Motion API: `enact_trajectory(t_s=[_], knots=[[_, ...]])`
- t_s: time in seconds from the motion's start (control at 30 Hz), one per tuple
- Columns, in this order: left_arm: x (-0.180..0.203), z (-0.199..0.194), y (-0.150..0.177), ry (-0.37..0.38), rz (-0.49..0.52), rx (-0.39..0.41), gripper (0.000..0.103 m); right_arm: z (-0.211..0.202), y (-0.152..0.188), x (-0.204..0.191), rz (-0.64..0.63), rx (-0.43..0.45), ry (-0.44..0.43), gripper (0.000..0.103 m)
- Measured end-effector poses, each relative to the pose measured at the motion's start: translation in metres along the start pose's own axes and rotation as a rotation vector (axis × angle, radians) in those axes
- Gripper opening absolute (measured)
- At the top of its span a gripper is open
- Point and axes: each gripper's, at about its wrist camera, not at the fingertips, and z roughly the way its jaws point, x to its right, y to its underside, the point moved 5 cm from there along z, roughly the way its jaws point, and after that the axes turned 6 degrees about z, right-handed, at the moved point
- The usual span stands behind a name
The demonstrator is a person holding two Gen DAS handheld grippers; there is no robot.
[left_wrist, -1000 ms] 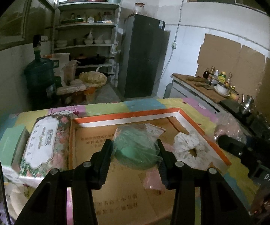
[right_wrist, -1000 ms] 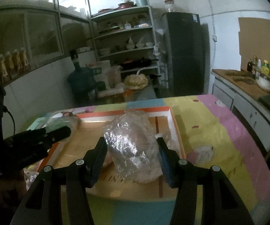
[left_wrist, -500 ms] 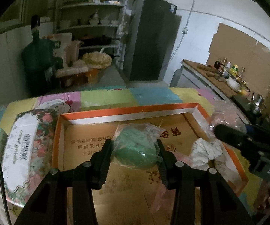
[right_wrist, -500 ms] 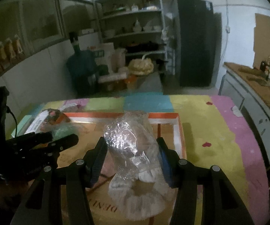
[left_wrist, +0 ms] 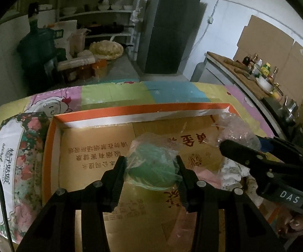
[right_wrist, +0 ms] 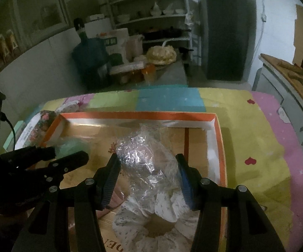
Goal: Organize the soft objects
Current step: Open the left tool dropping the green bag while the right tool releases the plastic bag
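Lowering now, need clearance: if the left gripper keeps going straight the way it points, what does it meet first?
Probably the cardboard floor of the orange-rimmed box; the left gripper already clamps the green bagged item, and depth is unclear.

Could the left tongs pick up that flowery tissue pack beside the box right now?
Probably not yet. The left tongs are already shut on a green bagged bundle over the cardboard box. The tissue pack lies uncovered outside the box's wall, but they'd need emptying first.
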Motion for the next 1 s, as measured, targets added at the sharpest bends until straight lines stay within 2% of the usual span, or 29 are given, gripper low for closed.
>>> enact_trajectory(t_s=[0.5, 0.57, 0.7, 0.77, 0.83, 1.0], knots=[[-0.006, 0.004, 0.006, 0.014, -0.051, -0.014, 0.051, 0.015, 0.008, 0.009, 0.032, -0.064, 0.005, 0.057], [-0.005, 0.002, 0.008, -0.002, -0.044, -0.015, 0.06, 0.014, 0.009, 0.01, 0.041, -0.062, 0.009, 0.061], [-0.003, -0.007, 0.009, 0.003, -0.042, 0.013, 0.065, 0.011, 0.008, 0.013, 0.054, -0.045, 0.026, 0.071], [-0.002, -0.013, 0.009, 0.004, -0.034, 0.034, 0.076, 0.005, 0.007, 0.014, 0.061, -0.029, 0.027, 0.076], [0.0, -0.02, 0.009, 0.005, -0.028, 0.053, 0.082, -0.002, 0.007, 0.015, 0.066, -0.015, 0.029, 0.077], [0.006, -0.037, 0.011, 0.007, 0.003, 0.091, 0.082, -0.024, 0.006, 0.015, 0.079, 0.048, 0.048, 0.077]])
